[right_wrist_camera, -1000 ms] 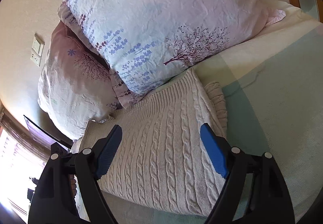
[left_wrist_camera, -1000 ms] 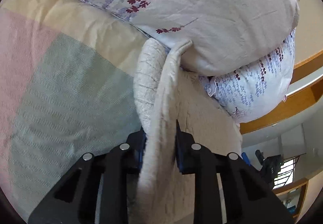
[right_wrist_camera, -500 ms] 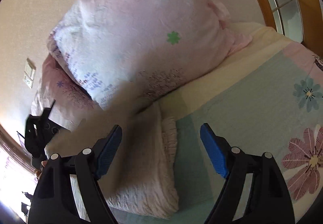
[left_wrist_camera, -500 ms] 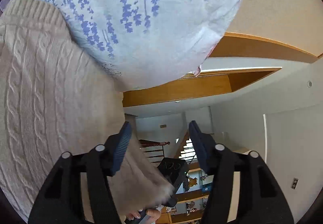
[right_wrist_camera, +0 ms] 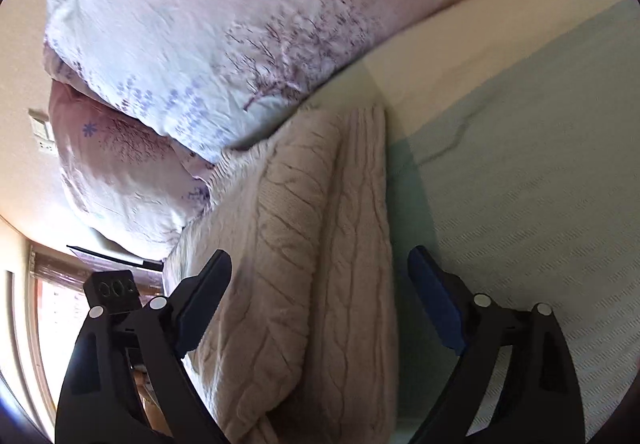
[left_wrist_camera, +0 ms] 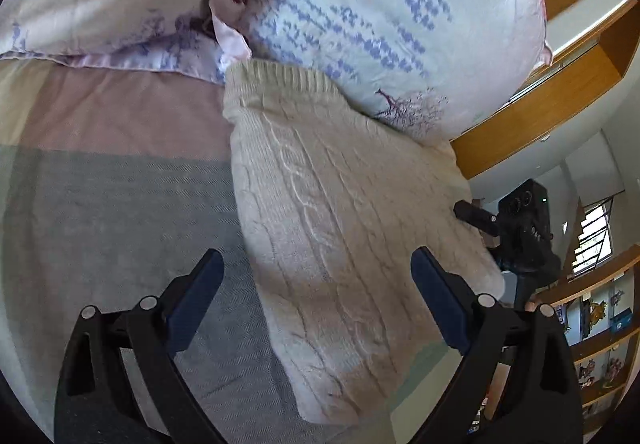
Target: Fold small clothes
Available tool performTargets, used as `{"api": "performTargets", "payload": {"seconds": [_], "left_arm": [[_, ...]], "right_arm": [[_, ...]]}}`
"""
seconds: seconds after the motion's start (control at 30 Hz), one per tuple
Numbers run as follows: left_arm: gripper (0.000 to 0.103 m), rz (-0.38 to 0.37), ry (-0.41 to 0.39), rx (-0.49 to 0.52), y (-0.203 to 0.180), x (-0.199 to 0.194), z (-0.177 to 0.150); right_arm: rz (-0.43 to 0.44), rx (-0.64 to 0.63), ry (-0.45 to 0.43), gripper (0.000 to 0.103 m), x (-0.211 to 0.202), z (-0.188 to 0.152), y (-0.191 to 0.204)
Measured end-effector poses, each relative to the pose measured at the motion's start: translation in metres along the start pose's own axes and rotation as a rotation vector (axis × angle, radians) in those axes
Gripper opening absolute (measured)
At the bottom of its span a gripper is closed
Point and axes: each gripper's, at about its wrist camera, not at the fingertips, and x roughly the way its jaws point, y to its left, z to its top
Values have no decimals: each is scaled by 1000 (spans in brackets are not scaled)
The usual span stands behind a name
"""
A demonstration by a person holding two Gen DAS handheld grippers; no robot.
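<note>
A cream cable-knit sweater lies folded on the bed, its ribbed end against the pillows. It also shows in the right wrist view as a folded stack with a thick fold on top. My left gripper is open and empty, hovering over the sweater's near part. My right gripper is open and empty, just above the sweater from the other side. The right gripper's body shows at the sweater's far edge in the left wrist view.
Two floral pillows lean at the head of the bed, touching the sweater. The bedspread has pink, green and cream blocks. Wooden shelving stands beyond the bed. A wall switch is on the wall.
One second ago my left gripper was shut on a sweater fold; it has let go, opened wide and pulled back. My right gripper stayed open and moved back close over the sweater.
</note>
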Motion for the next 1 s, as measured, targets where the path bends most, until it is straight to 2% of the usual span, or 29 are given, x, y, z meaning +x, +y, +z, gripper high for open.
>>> {"api": "performTargets", "payload": {"seconds": [0.03, 0.07, 0.1, 0.13, 0.17, 0.2, 0.23, 0.3, 0.4, 0.43, 0.47, 0.5, 0.53, 0.57, 0.6, 0.63, 0.67, 0.73, 0.77, 0.87, 0.9, 0.93, 0.97, 1.0], "left_arm": [[94, 0, 6, -4, 4, 7, -3], [92, -8, -20, -11, 4, 11, -2], [86, -21, -58, -11, 3, 13, -3], [76, -36, -55, -28, 3, 18, -3], [62, -57, -64, -60, 7, 19, -3], [53, -95, -71, -82, 12, 17, -3], [39, -163, -72, -91, 19, 7, -3], [36, -229, -66, -72, 25, -17, -3], [37, -210, -141, 24, 29, -73, -22], [38, -200, -161, 30, 35, -88, -27], [43, -158, -178, 42, 44, -102, -33], [47, -66, -193, 73, 50, -111, -36], [53, 21, -205, 91, 53, -112, -37], [55, 157, -218, 105, 59, -114, -40], [55, 230, -229, 114, 63, -113, -39], [61, 272, -252, 130, 66, -120, -42], [75, 300, -293, 152, 65, -132, -50], [84, 362, -374, 197, 60, -155, -68], [86, 372, -391, 214, 58, -164, -78], [91, 376, -385, 213, 56, -173, -99], [92, 377, -370, 205, 53, -168, -105], [96, 394, -354, 196, 48, -164, -111], [101, 435, -346, 181, 50, -162, -119], [101, 449, -350, 179, 48, -160, -122]], "right_arm": [[6, -10, 17, 58, 3, -2, 2], [10, -10, 32, 53, 7, -4, 2], [11, -19, 24, 47, 8, -7, 3], [24, -23, 15, 42, 7, -9, 3], [33, -17, 5, 41, 5, -12, 4], [44, -14, -3, 39, 2, -15, 6], [60, -27, -15, 38, -1, -19, 13], [111, -61, -14, 36, -6, -26, 28], [192, -145, 25, 36, 0, -47, 61], [207, -184, 42, 36, 7, -57, 73], [210, -208, 57, 37, 16, -63, 80], [194, -233, 74, 40, 25, -67, 85], [137, -269, 96, 43, 41, -73, 90], [61, -291, 102, 46, 52, -76, 92], [-10, -301, 90, 55, 58, -78, 93], [-14, -281, 57, 59, 52, -78, 92], [4, -259, 21, 59, 42, -78, 91], [57, -243, -92, 64, 14, -73, 93], [63, -243, -112, 64, 9, -69, 96], [28, -225, -51, 63, 25, -57, 106], [2, -212, -19, 42, 37, -52, 107], [-11, -198, 24, 17, 55, -51, 108], [-32, -194, 37, 16, 63, -54, 106], [-45, -180, 9, 13, 64, -53, 103]]}}
